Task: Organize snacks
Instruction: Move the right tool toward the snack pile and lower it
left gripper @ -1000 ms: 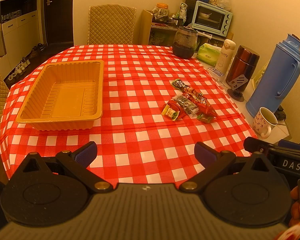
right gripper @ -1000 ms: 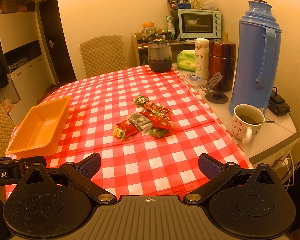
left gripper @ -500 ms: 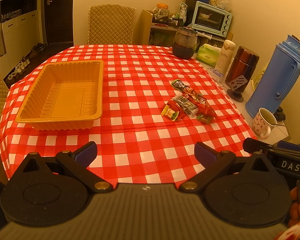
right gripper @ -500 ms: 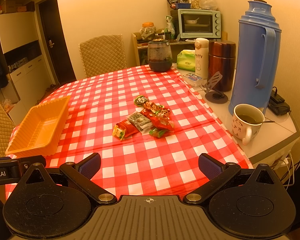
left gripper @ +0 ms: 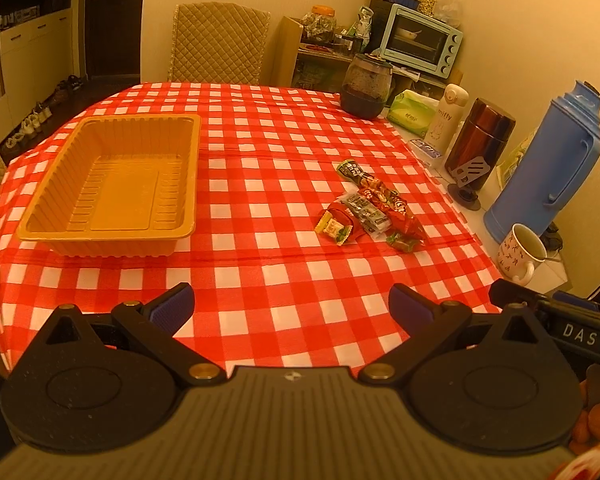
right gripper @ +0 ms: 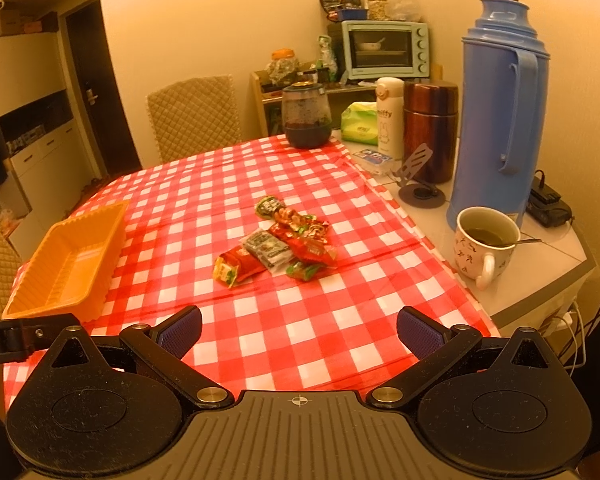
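Checked tablecloth (left gripper: pixel 260 184): mug (right gripper: pixel 485 242) and flask (right gripper: pixel 500 112) flank snacks (right gripper: pixel 278 242).

Print on the snack packets (left gripper: pixel 370 212) too small to read, lower packets in the pile partly covered by those on top; orange tray (right gripper: pixel 66 264) near corner hidden behind a black bar at lower left of right wrist view; hand (left gripper: pixel 592 430) cut off at lower right edge.
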Tool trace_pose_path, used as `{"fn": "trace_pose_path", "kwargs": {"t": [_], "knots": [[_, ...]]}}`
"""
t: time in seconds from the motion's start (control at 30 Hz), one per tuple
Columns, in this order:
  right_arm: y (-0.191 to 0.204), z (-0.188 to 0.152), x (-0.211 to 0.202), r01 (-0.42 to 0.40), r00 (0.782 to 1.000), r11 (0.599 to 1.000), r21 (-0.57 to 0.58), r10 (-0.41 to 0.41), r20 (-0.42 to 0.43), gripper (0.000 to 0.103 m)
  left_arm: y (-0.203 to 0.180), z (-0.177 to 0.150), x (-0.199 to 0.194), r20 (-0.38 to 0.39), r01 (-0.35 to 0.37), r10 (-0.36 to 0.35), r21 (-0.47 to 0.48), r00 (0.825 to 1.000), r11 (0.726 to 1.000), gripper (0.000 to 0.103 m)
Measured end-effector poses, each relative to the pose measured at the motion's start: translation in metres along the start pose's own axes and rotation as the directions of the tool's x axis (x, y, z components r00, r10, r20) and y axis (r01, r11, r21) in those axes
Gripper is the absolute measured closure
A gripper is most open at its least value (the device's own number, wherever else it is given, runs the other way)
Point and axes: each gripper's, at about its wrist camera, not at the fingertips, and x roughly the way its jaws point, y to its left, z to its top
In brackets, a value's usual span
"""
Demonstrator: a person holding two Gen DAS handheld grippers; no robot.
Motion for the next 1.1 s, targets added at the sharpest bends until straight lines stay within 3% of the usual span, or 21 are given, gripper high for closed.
{"fn": "trace_pose_path", "kwargs": {"t": [0.23, 0.4, 0.5, 0.67, 0.93, 1.1], "knots": [[-0.006, 0.004, 0.020, 0.017, 1.000, 1.000, 0.025, -0.017, 0.017, 0.000, 0.006, 0.002, 0.031, -0.008, 0.019, -0.019, 0.009, 1.000, 1.000, 0.001], [-0.010, 0.006, 0.042, 0.018, 1.000, 0.999, 0.035, -0.019, 0.014, 0.001, 0.002, 0.005, 0.058, -0.013, 0.023, -0.022, 0.070, 1.000, 0.997, 0.001], [-0.013, 0.007, 0.059, 0.017, 1.000, 0.999, 0.040, -0.017, 0.000, 0.013, 0.001, 0.007, 0.074, -0.019, 0.039, -0.037, 0.076, 0.999, 0.996, 0.003], [-0.018, 0.008, 0.090, 0.015, 0.999, 0.998, 0.063, -0.013, -0.031, 0.018, 0.001, 0.013, 0.104, -0.026, 0.063, -0.061, 0.086, 0.998, 0.994, 0.011], [-0.020, 0.016, 0.147, 0.005, 0.997, 0.997, 0.076, 0.000, -0.076, 0.037, 0.000, 0.022, 0.152, -0.044, 0.069, -0.064, 0.112, 0.997, 0.991, 0.021], [-0.016, 0.020, 0.182, -0.008, 0.995, 0.999, 0.048, 0.012, -0.095, 0.039, 0.006, 0.025, 0.173, -0.057, 0.071, -0.065, 0.117, 0.996, 0.991, 0.029]]}}
